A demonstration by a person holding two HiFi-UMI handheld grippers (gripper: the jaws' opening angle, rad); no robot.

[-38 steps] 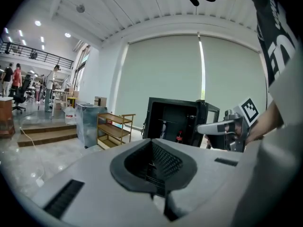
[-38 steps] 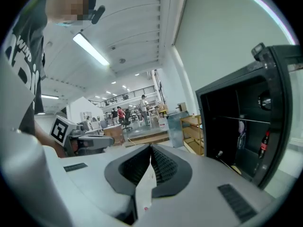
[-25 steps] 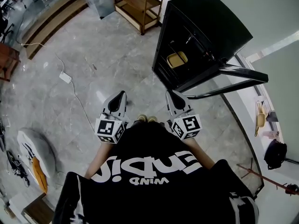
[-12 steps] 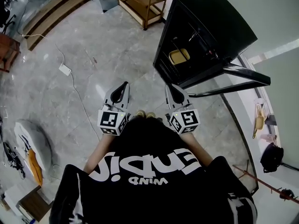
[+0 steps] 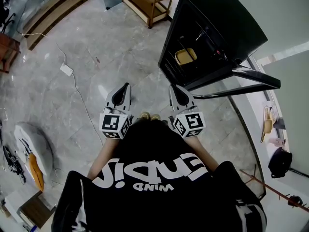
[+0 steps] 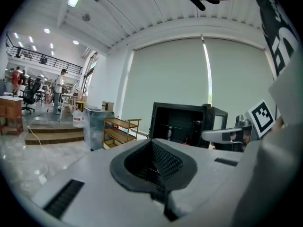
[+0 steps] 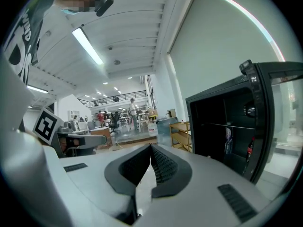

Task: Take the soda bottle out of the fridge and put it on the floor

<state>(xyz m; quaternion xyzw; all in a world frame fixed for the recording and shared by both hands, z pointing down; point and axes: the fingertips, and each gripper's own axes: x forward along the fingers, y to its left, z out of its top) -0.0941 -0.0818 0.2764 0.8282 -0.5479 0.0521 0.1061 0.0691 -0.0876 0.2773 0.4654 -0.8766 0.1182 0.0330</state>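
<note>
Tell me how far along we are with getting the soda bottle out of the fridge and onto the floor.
Done: the fridge door stands open. In hand: nothing; the left gripper and right gripper are both shut and empty, held short of the fridge. Left: reach in, grasp the soda bottle, seemingly the dark one inside, and set it on the floor.

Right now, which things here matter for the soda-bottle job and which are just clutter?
Job: open fridge, dark bottle inside (likely the soda), left hand-held gripper, right hand-held gripper.
Lying about: wooden rack, white adapter, steps.
</note>
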